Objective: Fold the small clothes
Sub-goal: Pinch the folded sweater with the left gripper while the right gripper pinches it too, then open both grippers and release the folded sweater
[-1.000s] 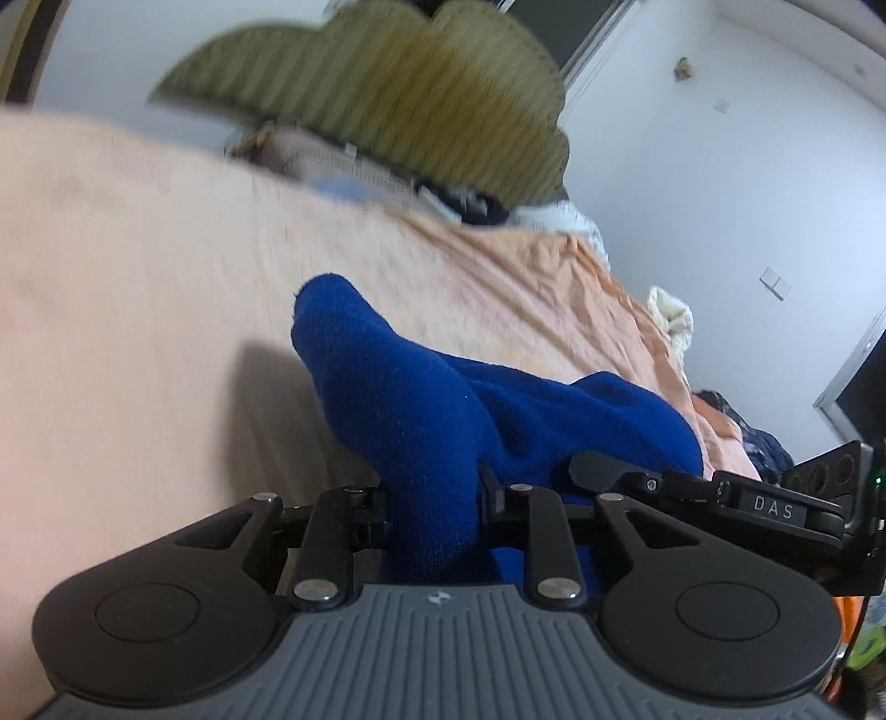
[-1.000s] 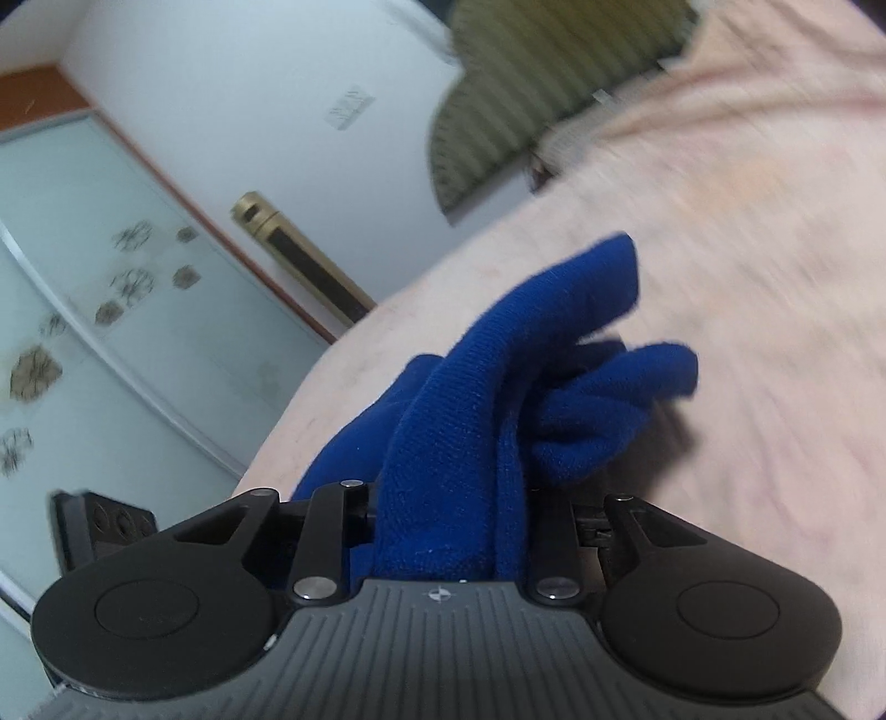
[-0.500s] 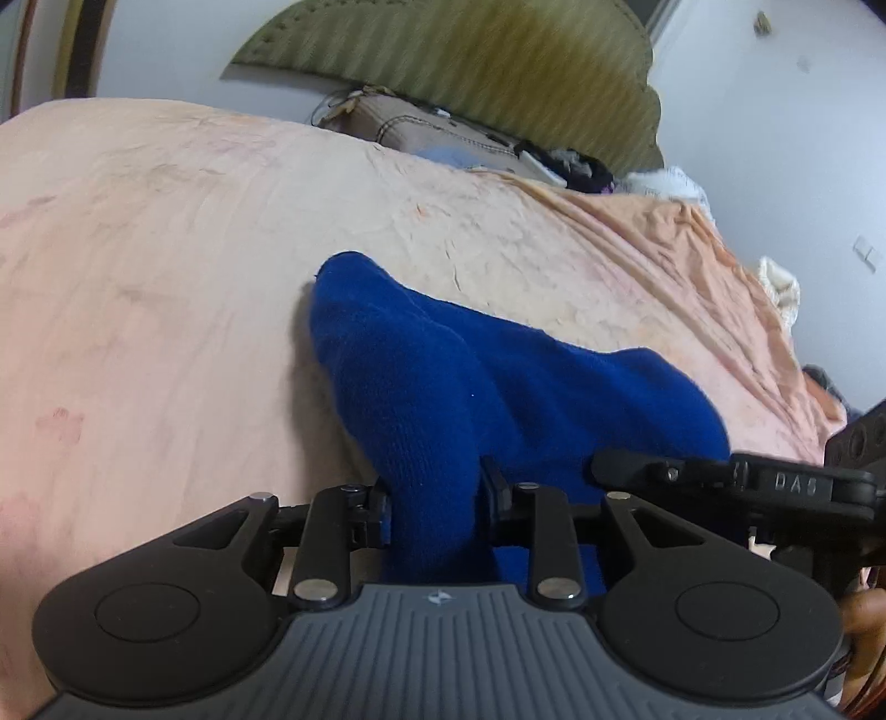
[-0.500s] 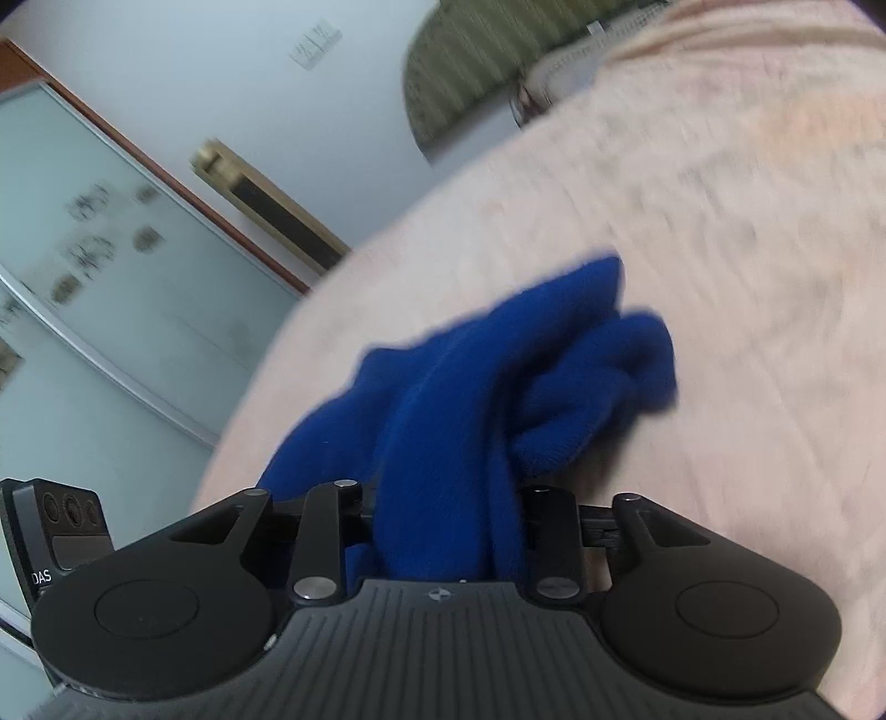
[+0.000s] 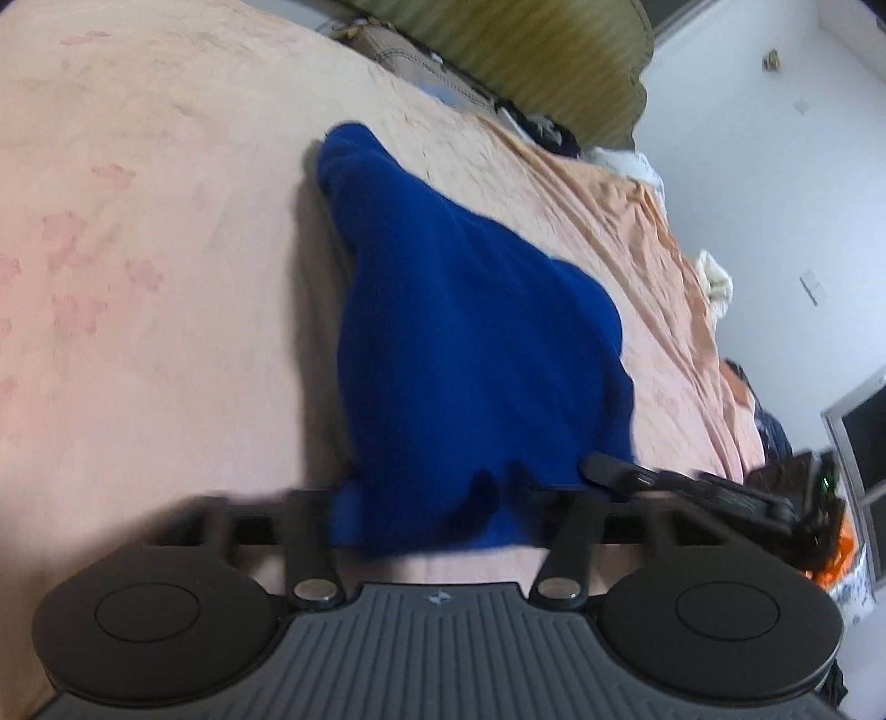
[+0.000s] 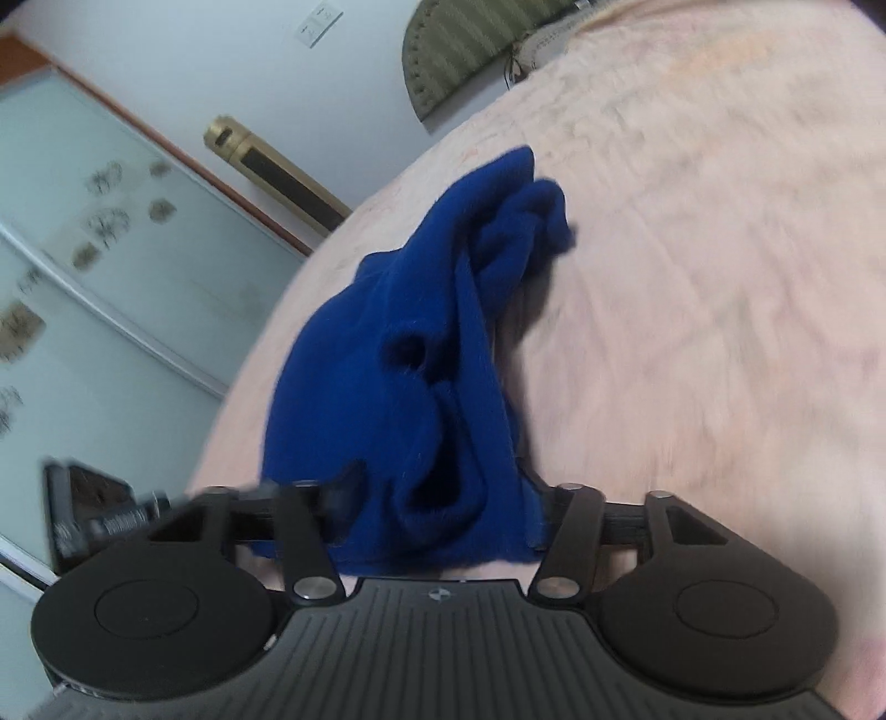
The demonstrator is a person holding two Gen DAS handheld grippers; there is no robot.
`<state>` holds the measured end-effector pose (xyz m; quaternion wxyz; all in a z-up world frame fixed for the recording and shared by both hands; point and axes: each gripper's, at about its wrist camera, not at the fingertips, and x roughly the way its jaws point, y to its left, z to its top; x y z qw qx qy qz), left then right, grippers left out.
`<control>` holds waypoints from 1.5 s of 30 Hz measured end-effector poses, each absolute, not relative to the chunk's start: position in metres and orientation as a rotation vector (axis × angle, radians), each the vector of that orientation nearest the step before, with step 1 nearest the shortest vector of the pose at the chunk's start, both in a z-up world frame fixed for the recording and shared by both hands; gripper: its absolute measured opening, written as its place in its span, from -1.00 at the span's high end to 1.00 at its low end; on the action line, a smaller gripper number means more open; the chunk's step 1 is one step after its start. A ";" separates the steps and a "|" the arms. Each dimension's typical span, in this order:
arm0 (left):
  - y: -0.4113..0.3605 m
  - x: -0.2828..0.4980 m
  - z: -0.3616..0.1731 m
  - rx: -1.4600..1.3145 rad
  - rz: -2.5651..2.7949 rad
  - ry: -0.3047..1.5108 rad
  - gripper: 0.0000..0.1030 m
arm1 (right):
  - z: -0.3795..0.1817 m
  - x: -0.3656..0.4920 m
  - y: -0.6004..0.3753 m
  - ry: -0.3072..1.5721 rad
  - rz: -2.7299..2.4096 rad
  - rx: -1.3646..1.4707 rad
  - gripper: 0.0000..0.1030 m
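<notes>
Left gripper is closing its jaws on the near edge of the blue garment, which stretches away across the bed. Right gripper is closing on the same near edge, just beside the left.

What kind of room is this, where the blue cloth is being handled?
Most likely a bedroom. The blue garment lies on a wide bed covered in a peach sheet, with an olive striped headboard behind it and glass sliding doors, perhaps a wardrobe, alongside.
</notes>
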<state>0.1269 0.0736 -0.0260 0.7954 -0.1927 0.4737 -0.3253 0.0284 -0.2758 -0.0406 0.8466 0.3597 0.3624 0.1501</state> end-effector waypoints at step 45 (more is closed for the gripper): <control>-0.026 0.201 -0.010 0.156 -0.274 0.714 -0.82 | 0.010 0.133 -0.204 0.654 -0.060 0.104 0.11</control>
